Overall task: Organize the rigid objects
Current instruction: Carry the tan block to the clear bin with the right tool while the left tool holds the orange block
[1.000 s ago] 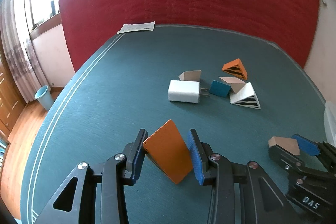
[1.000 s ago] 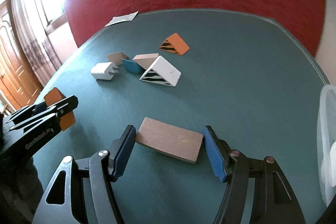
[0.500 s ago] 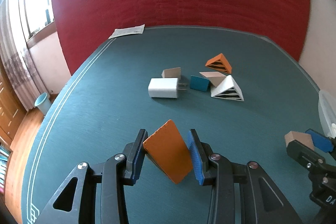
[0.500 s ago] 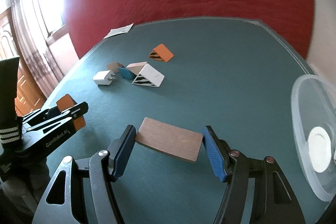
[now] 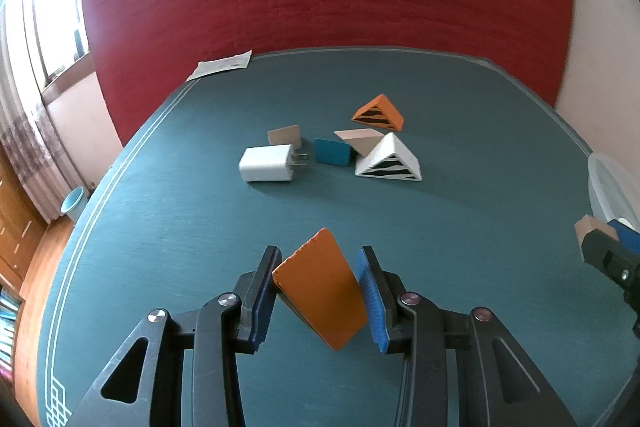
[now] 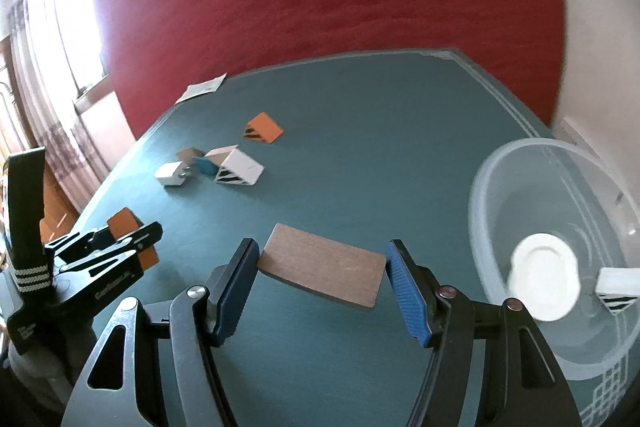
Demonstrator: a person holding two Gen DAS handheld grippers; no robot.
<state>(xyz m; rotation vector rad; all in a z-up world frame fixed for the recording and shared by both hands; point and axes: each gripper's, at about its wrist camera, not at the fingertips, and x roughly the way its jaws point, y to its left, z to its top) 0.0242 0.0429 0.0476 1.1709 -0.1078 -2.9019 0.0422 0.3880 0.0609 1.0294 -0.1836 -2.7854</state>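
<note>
Clear plastic basin (image 6: 500,187) is lying just right of my right hand-held gripper (image 6: 322,273), which is gripping a brown wooden block (image 6: 324,267); my left hand-held gripper (image 5: 318,287), farther off, is clamping an orange block (image 5: 320,287).

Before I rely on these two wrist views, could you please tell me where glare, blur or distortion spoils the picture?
Left wrist view: the window at the left is blown out and the table edge bows from the fisheye, but the blocks are sharp. Right wrist view: softer overall, window glare washes the left, and the clear bowl and the white pieces in it look smeared.
</note>
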